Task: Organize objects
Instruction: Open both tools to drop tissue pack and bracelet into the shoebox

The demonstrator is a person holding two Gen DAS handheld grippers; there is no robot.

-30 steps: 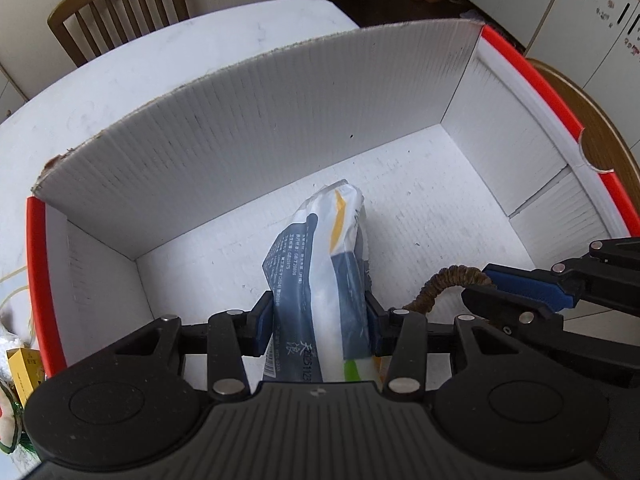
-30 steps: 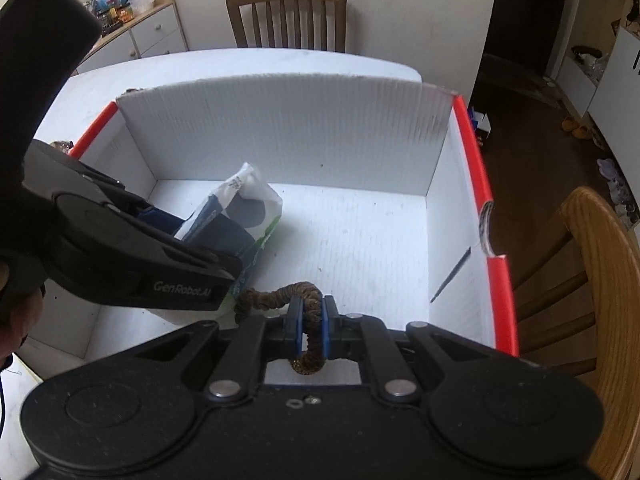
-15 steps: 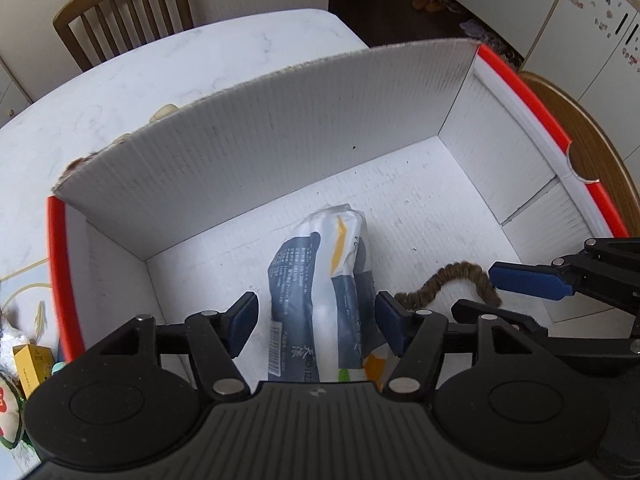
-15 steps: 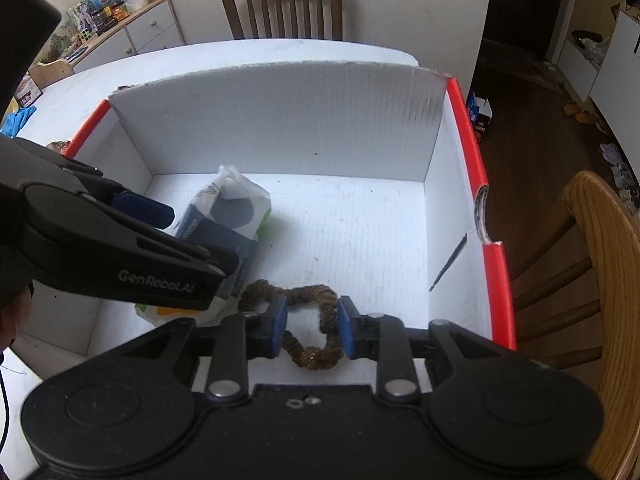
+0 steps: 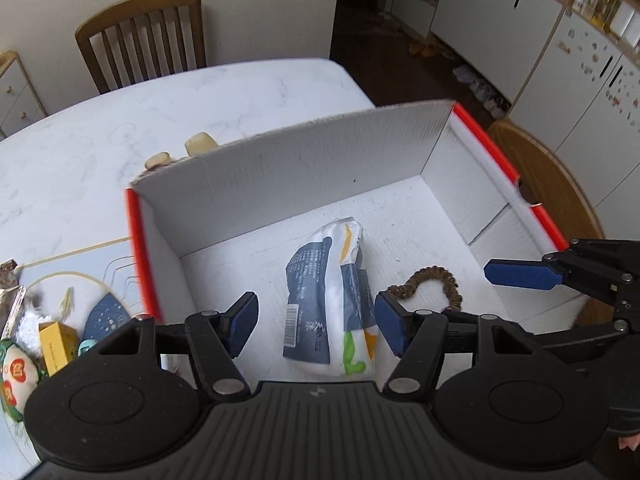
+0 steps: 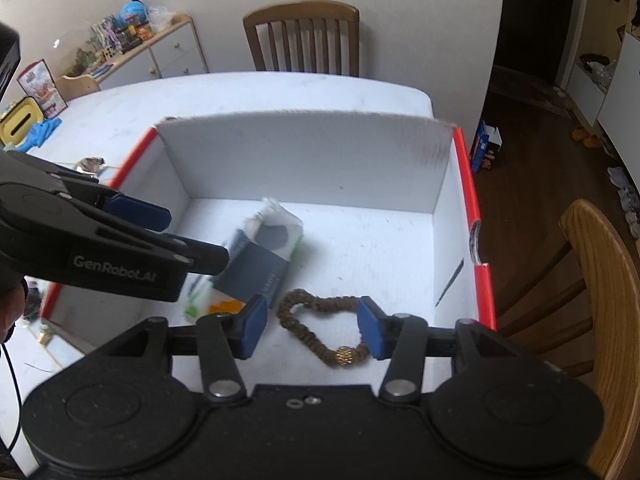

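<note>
A white and dark blue packet (image 5: pixel 330 300) (image 6: pixel 260 252) lies on the floor of a white cardboard box with red edges (image 5: pixel 304 168) (image 6: pixel 304 160). To its right lies a brown bead bracelet (image 5: pixel 432 286) (image 6: pixel 320 320). My left gripper (image 5: pixel 316 324) is open above the packet, its pads clear of the wrapper. My right gripper (image 6: pixel 312 328) hangs over the bracelet with its jaws opening; the bracelet rests on the box floor between them, not pressed. Each gripper also shows in the other view, the right gripper (image 5: pixel 520 276) and the left gripper (image 6: pixel 136 216).
Left of the box, on the white table (image 5: pixel 120 128), lie a yellow small box (image 5: pixel 56 344), a round red and green item (image 5: pixel 16 376) and other small things. Wooden chairs stand behind the table (image 6: pixel 304 36) and at the right (image 6: pixel 600 280).
Both grippers let go: the left opened off the packet, the right off the bracelet, which now lies spread on the box floor. Both grippers have risen and drawn back.
</note>
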